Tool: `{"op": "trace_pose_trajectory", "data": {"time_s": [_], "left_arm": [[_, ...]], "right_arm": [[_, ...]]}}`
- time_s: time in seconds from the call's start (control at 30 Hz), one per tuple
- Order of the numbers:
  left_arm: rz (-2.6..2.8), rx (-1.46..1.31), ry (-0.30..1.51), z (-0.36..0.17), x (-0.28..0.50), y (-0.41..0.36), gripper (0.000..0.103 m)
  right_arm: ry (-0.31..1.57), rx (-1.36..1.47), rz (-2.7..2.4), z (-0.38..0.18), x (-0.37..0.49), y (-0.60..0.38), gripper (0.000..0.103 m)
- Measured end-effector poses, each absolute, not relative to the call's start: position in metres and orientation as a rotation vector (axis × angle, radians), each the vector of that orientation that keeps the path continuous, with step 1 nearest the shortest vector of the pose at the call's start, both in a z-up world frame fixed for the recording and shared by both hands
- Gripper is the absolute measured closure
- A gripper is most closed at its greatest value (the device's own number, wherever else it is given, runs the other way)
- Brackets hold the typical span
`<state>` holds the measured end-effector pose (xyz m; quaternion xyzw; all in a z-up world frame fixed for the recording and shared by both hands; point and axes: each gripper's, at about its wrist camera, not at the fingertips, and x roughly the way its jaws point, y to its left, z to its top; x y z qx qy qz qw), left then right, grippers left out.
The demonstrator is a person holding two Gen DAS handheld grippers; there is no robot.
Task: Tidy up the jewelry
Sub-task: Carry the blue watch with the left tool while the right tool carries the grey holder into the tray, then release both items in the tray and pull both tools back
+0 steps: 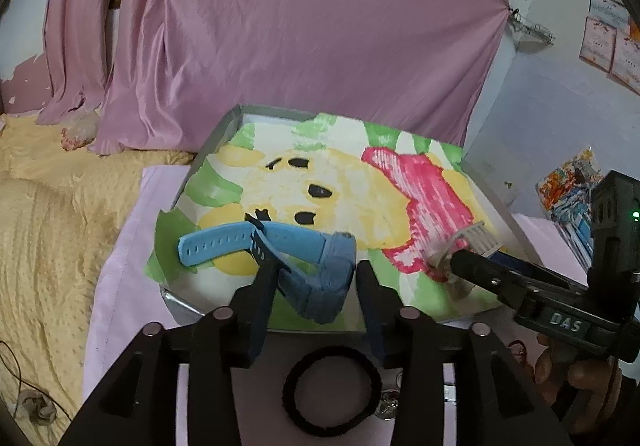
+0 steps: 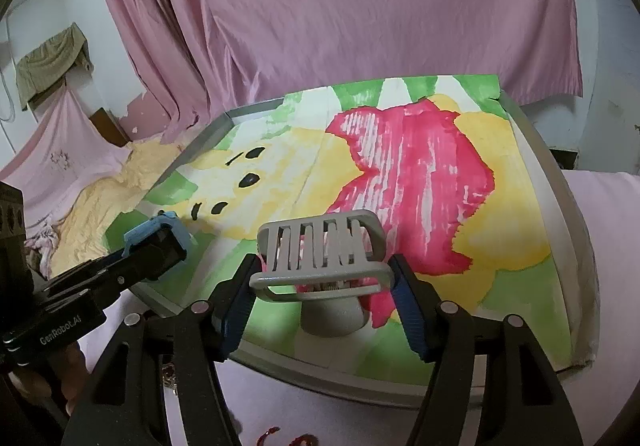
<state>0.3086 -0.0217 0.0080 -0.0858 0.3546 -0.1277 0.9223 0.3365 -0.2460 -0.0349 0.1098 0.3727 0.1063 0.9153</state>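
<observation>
A blue watch [image 1: 304, 258] with a light blue strap lies in the tray [image 1: 224, 133], which is lined with a painted paper. My left gripper [image 1: 316, 282] is around the watch body with its jaws apart, not pressing it. My right gripper [image 2: 324, 286] is shut on a grey slotted hair clip [image 2: 320, 250], held just above the paper; it also shows in the left wrist view [image 1: 460, 246]. The watch shows at the left of the right wrist view [image 2: 160, 230].
A black hair tie [image 1: 332, 390] and a small silver piece [image 1: 388, 404] lie on the pink cloth [image 1: 120, 286] in front of the tray. Red beaded jewelry [image 2: 288, 440] lies at the near edge. A pink curtain [image 1: 300, 25] hangs behind.
</observation>
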Motion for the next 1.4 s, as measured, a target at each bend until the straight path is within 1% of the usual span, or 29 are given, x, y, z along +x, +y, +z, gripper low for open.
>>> {"op": "trace_pose_trajectory", "data": {"time_s": [0.07, 0.1, 0.17, 0.2, 0.23, 0.27, 0.3, 0.33, 0.37, 0.4, 0.43, 0.47, 0.53, 0.57, 0.63, 1.0, 1.17, 1.4], "left_arm": [[-0.254, -0.186, 0.696, 0.013, 0.303, -0.019, 0.051], [-0.253, -0.197, 0.678, 0.016, 0.3, -0.016, 0.049], [-0.243, -0.207, 0.639, 0.021, 0.29, -0.013, 0.04], [-0.235, -0.206, 0.623, 0.024, 0.284, -0.012, 0.038], [-0.231, -0.204, 0.608, 0.026, 0.279, -0.011, 0.035], [-0.23, -0.203, 0.588, 0.028, 0.272, -0.012, 0.029], [-0.228, -0.202, 0.576, 0.03, 0.267, -0.011, 0.025], [-0.222, -0.2, 0.554, 0.033, 0.259, -0.012, 0.02], [-0.219, -0.196, 0.533, 0.035, 0.252, -0.013, 0.017], [-0.22, -0.193, 0.52, 0.037, 0.247, -0.013, 0.016], [-0.219, -0.188, 0.506, 0.039, 0.241, -0.013, 0.011], [-0.216, -0.187, 0.493, 0.041, 0.235, -0.014, 0.007], [-0.216, -0.194, 0.459, 0.044, 0.221, -0.016, 0.003], [-0.219, -0.198, 0.443, 0.045, 0.214, -0.017, 0.002], [-0.222, -0.196, 0.426, 0.047, 0.204, -0.019, 0.002], [-0.236, -0.149, 0.321, 0.052, 0.14, -0.038, 0.001], [-0.236, -0.128, 0.307, 0.046, 0.121, -0.042, 0.0], [-0.233, -0.115, 0.358, 0.03, 0.117, -0.045, 0.0]], "right_arm": [[0.755, 0.235, 0.223, -0.032, 0.332, -0.247, 0.038], [0.738, 0.24, 0.23, -0.029, 0.329, -0.247, 0.038], [0.71, 0.24, 0.225, -0.023, 0.322, -0.249, 0.034], [0.688, 0.238, 0.213, -0.019, 0.317, -0.25, 0.031], [0.673, 0.239, 0.209, -0.016, 0.313, -0.252, 0.029], [0.652, 0.242, 0.208, -0.013, 0.307, -0.253, 0.029], [0.635, 0.245, 0.207, -0.01, 0.303, -0.255, 0.027], [0.611, 0.244, 0.203, -0.006, 0.296, -0.256, 0.023], [0.588, 0.239, 0.198, -0.003, 0.289, -0.257, 0.021], [0.569, 0.236, 0.192, -0.001, 0.283, -0.258, 0.015], [0.54, 0.234, 0.18, 0.003, 0.275, -0.26, 0.011], [0.515, 0.233, 0.17, 0.006, 0.267, -0.262, 0.011], [0.479, 0.228, 0.165, 0.011, 0.254, -0.265, 0.01], [0.454, 0.219, 0.157, 0.014, 0.244, -0.266, 0.01], [0.414, 0.203, 0.143, 0.018, 0.228, -0.268, 0.004], [0.252, 0.155, 0.122, 0.03, 0.137, -0.282, 0.004], [0.218, 0.129, 0.11, 0.026, 0.107, -0.289, 0.004], [0.238, 0.121, 0.092, 0.01, 0.089, -0.297, 0.003]]}}
